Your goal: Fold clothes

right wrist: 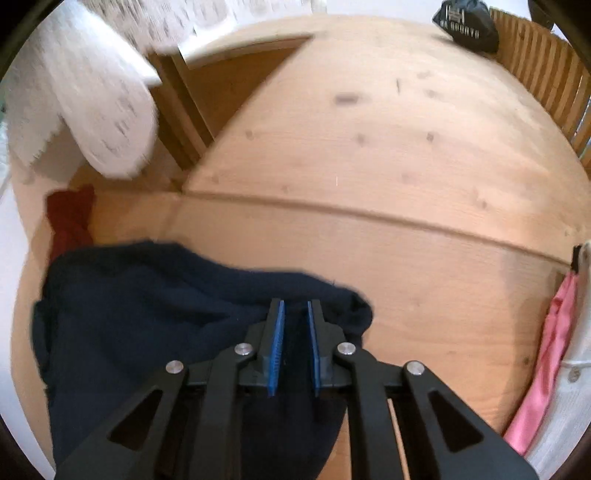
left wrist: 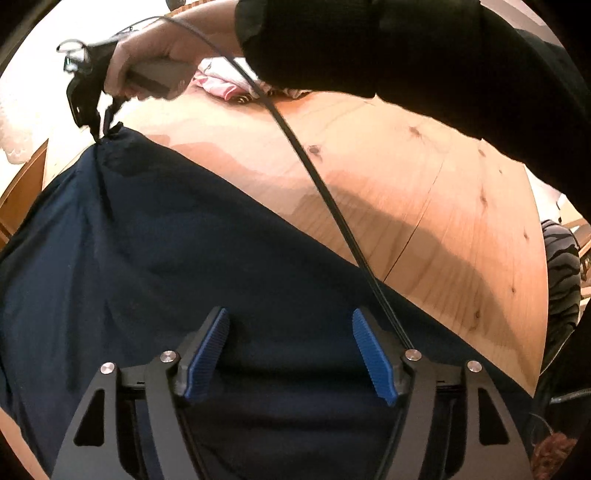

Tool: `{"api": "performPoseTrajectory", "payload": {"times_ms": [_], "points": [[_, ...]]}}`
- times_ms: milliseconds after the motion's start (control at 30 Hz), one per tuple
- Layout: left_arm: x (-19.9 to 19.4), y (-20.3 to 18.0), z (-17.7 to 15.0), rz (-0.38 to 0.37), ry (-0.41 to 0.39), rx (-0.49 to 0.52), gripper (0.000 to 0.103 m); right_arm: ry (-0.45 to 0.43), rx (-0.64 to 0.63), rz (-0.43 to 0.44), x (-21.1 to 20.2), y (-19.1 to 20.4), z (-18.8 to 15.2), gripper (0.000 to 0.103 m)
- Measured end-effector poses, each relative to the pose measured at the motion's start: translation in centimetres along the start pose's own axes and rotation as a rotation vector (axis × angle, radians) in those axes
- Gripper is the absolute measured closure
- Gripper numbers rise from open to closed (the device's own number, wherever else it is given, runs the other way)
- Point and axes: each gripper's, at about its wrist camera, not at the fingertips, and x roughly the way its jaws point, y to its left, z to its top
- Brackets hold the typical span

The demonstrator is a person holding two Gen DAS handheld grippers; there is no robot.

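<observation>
A navy blue garment [left wrist: 177, 251] lies on the wooden table [left wrist: 424, 177]. My left gripper [left wrist: 290, 317] is open just above it, blue pads [left wrist: 210, 347] wide apart with cloth between them. In the left wrist view my right gripper [left wrist: 101, 134] pinches a far corner of the garment and pulls it taut. In the right wrist view the right gripper [right wrist: 295, 308] is shut on a fold of the navy garment [right wrist: 129, 302], pads nearly together.
Pink and white clothes [left wrist: 221, 79] lie at the table's far side, and pink cloth [right wrist: 550, 354] shows on the right. A red cloth [right wrist: 70, 218] lies left. A dark bag [right wrist: 467, 26] sits far back. White lace fabric [right wrist: 92, 110] hangs beside a wooden chair [right wrist: 543, 70].
</observation>
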Motion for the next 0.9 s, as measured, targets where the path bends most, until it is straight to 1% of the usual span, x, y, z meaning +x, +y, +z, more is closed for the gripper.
{"api": "performPoseTrajectory", "payload": {"times_ms": [67,133,200,267,333,400,467,533,567,633,700,767,800,833,900], "points": [[0.0,-0.1,0.2,0.000,0.003,-0.001,0.036,-0.024,0.015,0.055,-2.1,-0.7,-0.4,0.089],[0.7,0.2,0.1,0.003,0.004,-0.002,0.036,-0.039,0.017,0.048,-4.1,-1.4,-1.6,0.088],[1.7,1.0,0.5,0.004,0.007,-0.003,0.036,-0.015,0.002,0.042,-4.9,-1.8,-3.1,0.089],[1.9,1.2,0.5,0.005,0.007,-0.007,0.035,0.037,-0.036,0.042,-3.9,-1.1,-4.7,0.088],[3.0,2.1,0.8,0.006,0.005,-0.010,0.035,0.097,-0.085,0.030,-2.5,-0.2,-6.2,0.089],[4.0,2.8,1.0,0.008,0.003,-0.014,0.035,0.099,-0.149,-0.024,-1.8,0.5,-7.1,0.091],[4.4,3.0,1.1,0.010,0.007,-0.017,0.035,0.090,-0.176,-0.145,-2.0,-0.1,-6.7,0.092],[4.5,3.2,1.0,0.012,0.011,-0.023,0.035,0.080,-0.182,-0.263,-2.1,-1.1,-6.1,0.091],[4.2,3.3,0.8,0.012,0.016,-0.030,0.035,0.073,-0.171,-0.258,-2.3,-1.3,-5.8,0.091],[3.6,3.7,0.2,-0.007,0.012,-0.070,0.035,0.023,-0.163,-0.209,-3.5,-1.7,-5.3,0.091],[3.1,4.1,-0.4,-0.024,0.008,-0.105,0.035,0.009,-0.135,-0.172,-3.9,-2.0,-4.9,0.091],[3.1,3.8,-0.6,-0.008,0.019,-0.093,0.035,0.040,-0.075,-0.058,-3.1,-2.8,-4.1,0.091],[3.2,3.7,-0.6,0.000,0.024,-0.083,0.035,0.066,-0.047,-0.035,-2.4,-3.0,-3.8,0.091],[3.4,3.4,-0.6,0.010,0.029,-0.067,0.035,0.074,-0.039,-0.063,-1.9,-3.2,-3.6,0.091],[3.4,2.8,-0.7,0.028,0.036,-0.033,0.034,0.044,-0.063,-0.155,-1.5,-3.4,-2.6,0.092]]}}
